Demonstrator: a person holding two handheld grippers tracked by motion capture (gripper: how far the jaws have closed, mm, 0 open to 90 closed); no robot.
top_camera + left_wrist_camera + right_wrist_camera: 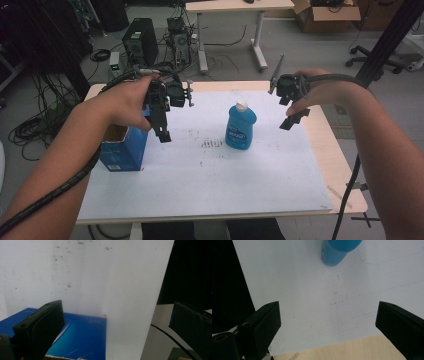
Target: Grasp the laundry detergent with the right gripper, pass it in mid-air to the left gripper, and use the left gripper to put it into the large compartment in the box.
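I have both grippers raised above the table [320, 165], each with jaws spread wide and nothing between them. The bottle [240, 126] stands upright near the middle of the white sheet [200, 185], somewhat toward the far edge, with its long axis vertical and the cap on top.

From the right gripper [294, 120] the bottle lies inward, toward the table's centre, and lower; in the right gripper view the bottle [338, 251] sits ahead of the open jaws, off their centre line. The left gripper [164, 132] hangs on the other side of it, between the bottle and the box [122, 150] at the left edge. In my judgement the two are about equally near, the right one facing the bottle more squarely; a grasp would need it to drop and close across the body from the side.

Bottle: blue translucent plastic, smooth, flattened and rounded in section, narrowing to a white cap [242, 106], printed label on the front. It looks light and could tip if struck high.

Box: blue cardboard, open at the top, brown inside; in the left gripper view its glossy face [82, 337] lies just below the jaws. Sheet: matte white, scuffed with dark marks.
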